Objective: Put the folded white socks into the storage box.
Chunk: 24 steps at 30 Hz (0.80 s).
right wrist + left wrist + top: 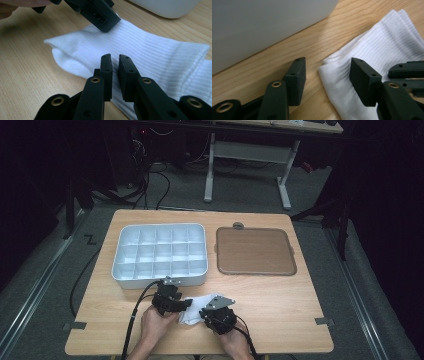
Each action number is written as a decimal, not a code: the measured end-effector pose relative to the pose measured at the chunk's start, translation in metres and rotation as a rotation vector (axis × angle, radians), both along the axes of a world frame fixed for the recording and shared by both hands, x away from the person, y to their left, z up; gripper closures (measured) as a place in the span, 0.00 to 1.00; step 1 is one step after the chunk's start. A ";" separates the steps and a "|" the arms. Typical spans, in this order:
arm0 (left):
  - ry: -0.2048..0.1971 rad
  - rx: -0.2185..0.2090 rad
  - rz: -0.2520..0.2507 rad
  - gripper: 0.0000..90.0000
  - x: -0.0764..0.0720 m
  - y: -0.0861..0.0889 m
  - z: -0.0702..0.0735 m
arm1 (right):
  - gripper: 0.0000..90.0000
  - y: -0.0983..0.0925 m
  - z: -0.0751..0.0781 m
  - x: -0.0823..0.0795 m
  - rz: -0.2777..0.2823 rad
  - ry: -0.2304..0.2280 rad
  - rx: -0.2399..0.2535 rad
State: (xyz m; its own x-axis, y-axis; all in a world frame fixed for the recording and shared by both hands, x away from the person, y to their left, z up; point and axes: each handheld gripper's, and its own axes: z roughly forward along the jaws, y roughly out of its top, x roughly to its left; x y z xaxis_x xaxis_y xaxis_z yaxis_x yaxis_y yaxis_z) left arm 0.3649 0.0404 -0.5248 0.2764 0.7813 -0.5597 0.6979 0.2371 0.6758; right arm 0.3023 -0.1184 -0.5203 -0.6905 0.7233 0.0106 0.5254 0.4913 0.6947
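You're at the grasp step on the white sock (200, 307), which lies flat on the table (280, 320) near its front edge, just in front of the white compartment tray (160, 252).

Right gripper (115, 61): jaws nearly together over the ribbed middle of the sock, a thin slit between the pads. It looks like they pinch a ridge of fabric, but I can't confirm the cloth is really caught. Treat it as a shallow pinch at best.

Left gripper (328, 71): jaws well apart, straddling the sock's closed end. One pad sits over bare wood, the other over the cloth. Nothing is gripped on that side.

Pose: both your hands come in from the table's near edge, close together, with the sock between them. Left hand (157, 322) holds its gripper low and angled in toward the right. Right hand (232, 342) holds its gripper tilted down onto the fabric, angled in toward the left.

Next move, my read:
- Close the left jaws on the sock's end, getting the pad that is over wood under or against the edge.
- Check the right pinch holds both layers before lifting.
- Lift both ends together, or the sock will likely slide out of the weaker grip.

Brown mat (255, 251) beside the tray is untouched.
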 end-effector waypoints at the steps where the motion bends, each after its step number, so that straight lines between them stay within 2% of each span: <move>1: -0.004 0.003 0.000 0.55 -0.001 0.000 0.000 | 0.92 0.000 0.000 -0.001 0.001 -0.010 -0.006; 8: 0.003 0.001 -0.009 0.68 -0.002 -0.004 0.000 | 0.92 -0.001 -0.002 -0.003 0.000 -0.015 -0.002; 12: 0.021 -0.010 -0.013 0.75 -0.002 -0.005 0.000 | 0.92 -0.001 -0.003 -0.003 0.001 -0.019 0.005; 16: 0.043 -0.034 -0.014 0.81 -0.002 -0.004 0.000 | 0.92 -0.001 -0.003 -0.004 0.001 -0.022 0.004; 19: 0.067 -0.072 -0.004 0.86 0.000 -0.002 0.000 | 0.92 -0.001 -0.003 -0.004 0.001 -0.025 0.004; 24: 0.045 -0.068 -0.016 0.91 -0.002 -0.001 0.001 | 0.92 -0.001 -0.003 -0.004 0.004 -0.026 0.005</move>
State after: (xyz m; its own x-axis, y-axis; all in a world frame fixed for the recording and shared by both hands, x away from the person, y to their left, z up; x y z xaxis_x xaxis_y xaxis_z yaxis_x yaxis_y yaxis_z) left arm 0.3624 0.0398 -0.5235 0.2618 0.7368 -0.6234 0.7314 0.2700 0.6262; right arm 0.2987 -0.1193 -0.5235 -0.6937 0.7202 -0.0036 0.5048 0.4898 0.7109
